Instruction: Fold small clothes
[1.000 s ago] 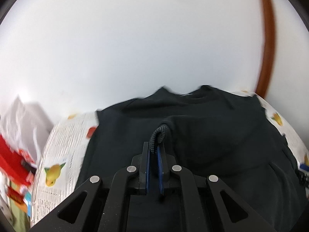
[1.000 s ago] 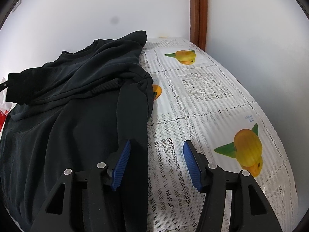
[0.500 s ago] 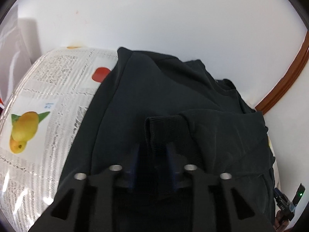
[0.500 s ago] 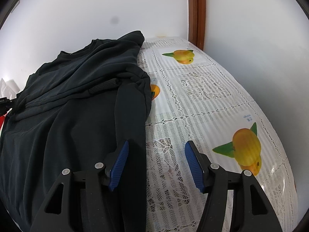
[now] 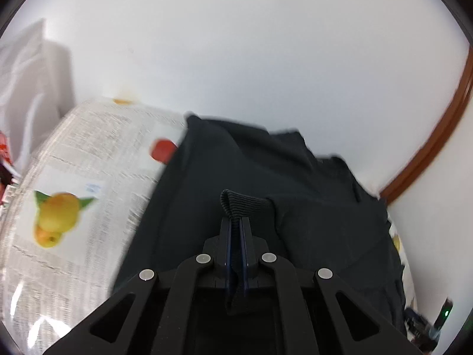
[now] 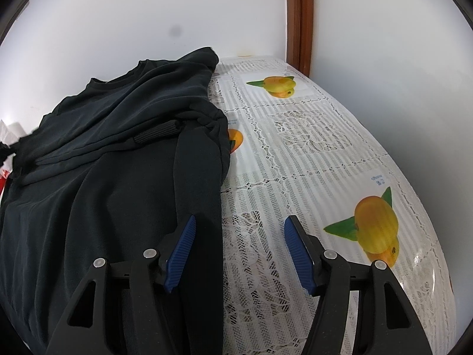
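A black long-sleeved top (image 6: pixel 112 177) lies spread on the table, its right sleeve folded across the chest with the ribbed cuff (image 6: pixel 156 134) on top. My left gripper (image 5: pixel 235 224) is shut on the other ribbed sleeve cuff (image 5: pixel 242 205) and holds it above the top's body (image 5: pixel 295 183). My right gripper (image 6: pixel 238 230) is open and empty, low over the top's right edge, its left finger above the cloth and its right finger above the tablecloth.
The table wears a white lace tablecloth (image 6: pixel 310 153) printed with yellow fruit. White walls stand close behind and to the right, with a brown wooden frame (image 6: pixel 298 20) in the corner. A white plastic bag (image 5: pixel 26 88) and red packaging lie at the far left.
My left gripper, holding the cuff throughout, has swung and tilted, carrying the sleeve over the top's body. My right gripper has barely moved and stays open.
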### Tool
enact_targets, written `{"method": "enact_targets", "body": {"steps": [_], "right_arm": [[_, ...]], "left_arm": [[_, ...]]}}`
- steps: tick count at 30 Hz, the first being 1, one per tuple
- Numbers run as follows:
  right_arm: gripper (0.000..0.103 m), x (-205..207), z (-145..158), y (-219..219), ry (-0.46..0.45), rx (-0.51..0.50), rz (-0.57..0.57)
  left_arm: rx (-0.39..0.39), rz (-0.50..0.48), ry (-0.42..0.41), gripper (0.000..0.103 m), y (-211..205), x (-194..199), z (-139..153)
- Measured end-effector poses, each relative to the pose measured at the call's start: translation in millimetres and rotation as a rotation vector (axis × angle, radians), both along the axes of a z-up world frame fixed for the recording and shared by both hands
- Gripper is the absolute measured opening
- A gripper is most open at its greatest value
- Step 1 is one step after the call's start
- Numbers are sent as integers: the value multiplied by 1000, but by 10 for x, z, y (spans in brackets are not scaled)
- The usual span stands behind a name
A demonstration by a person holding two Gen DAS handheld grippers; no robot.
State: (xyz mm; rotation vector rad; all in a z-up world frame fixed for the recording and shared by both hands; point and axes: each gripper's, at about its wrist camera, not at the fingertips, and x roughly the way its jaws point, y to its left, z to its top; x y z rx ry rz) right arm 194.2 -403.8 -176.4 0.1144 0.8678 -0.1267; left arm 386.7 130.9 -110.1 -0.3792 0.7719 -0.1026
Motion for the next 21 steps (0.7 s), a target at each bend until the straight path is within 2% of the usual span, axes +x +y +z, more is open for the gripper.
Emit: {"method": "enact_targets", "body": {"steps": [4, 10, 13, 16, 19, 21], "right_arm": [[62, -1, -2, -9, 0, 4, 1], [62, -4, -2, -15, 0, 3, 1], [62, -6, -2, -14, 0, 5, 1], [62, -6, -1, -15, 0, 4, 1], [62, -3, 3, -14, 0, 3, 1], [62, -4, 5, -12, 0, 6, 1]], "left_arm": [[62, 28, -1, 6, 81, 8, 15], [153, 38, 87, 6, 47, 123, -254], [167, 46, 120, 9, 32, 134, -328], [206, 58, 111, 13, -17, 92, -296], [288, 47, 83, 13, -129, -12, -200], [315, 42, 67, 13, -175, -92, -141]]}}
